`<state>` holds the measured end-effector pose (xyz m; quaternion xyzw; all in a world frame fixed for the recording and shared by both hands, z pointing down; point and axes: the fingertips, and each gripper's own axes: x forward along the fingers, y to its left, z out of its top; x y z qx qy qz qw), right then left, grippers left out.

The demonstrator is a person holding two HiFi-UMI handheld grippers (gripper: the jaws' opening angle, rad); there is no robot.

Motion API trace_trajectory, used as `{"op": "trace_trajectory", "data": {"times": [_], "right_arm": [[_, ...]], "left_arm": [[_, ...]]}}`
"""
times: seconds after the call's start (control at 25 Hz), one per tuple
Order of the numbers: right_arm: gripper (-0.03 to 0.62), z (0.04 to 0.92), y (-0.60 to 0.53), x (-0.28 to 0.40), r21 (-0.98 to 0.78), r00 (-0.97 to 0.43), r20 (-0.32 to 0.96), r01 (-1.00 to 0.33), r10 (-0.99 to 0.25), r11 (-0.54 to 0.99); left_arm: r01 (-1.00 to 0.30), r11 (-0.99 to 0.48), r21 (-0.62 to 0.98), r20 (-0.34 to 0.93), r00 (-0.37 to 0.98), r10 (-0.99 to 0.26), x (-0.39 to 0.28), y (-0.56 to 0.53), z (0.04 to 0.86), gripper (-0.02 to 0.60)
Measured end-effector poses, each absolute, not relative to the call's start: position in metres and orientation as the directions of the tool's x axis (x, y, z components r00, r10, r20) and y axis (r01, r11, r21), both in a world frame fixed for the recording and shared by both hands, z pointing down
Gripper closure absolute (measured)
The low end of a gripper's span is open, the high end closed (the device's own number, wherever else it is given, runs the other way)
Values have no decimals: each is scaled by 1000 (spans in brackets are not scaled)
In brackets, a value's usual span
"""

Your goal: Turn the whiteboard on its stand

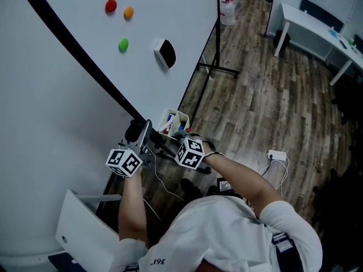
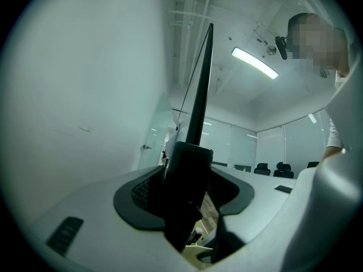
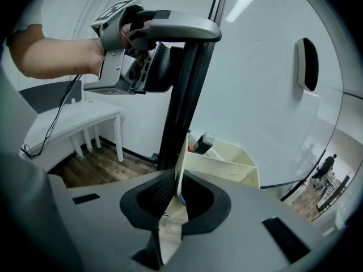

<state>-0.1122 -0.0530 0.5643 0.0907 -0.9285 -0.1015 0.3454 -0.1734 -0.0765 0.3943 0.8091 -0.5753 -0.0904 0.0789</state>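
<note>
The whiteboard fills the left of the head view, its black frame running diagonally down to my grippers. Red, orange and green magnets and an eraser stick to it. My left gripper is clamped on the black frame, which fills the gap between its jaws. The right gripper view shows that grip from the side, on the frame. My right gripper is shut on the thin wall of the cream marker tray fixed at the board's lower edge; the wall stands between its fingertips.
The black stand's foot rests on the wooden floor. A white desk stands far right, and a white power strip with its cable lies on the floor. Another white table is close at my lower left.
</note>
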Motion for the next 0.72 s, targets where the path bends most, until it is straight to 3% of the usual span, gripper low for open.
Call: {"op": "trace_trajectory", "data": {"times": [0.72], "right_arm": [[537,566,-25,-116,254,-765,601,-90,-230,963]], "left_arm": [[-928,-288,237,-54,283,-958,-180,-48,397,364]]}}
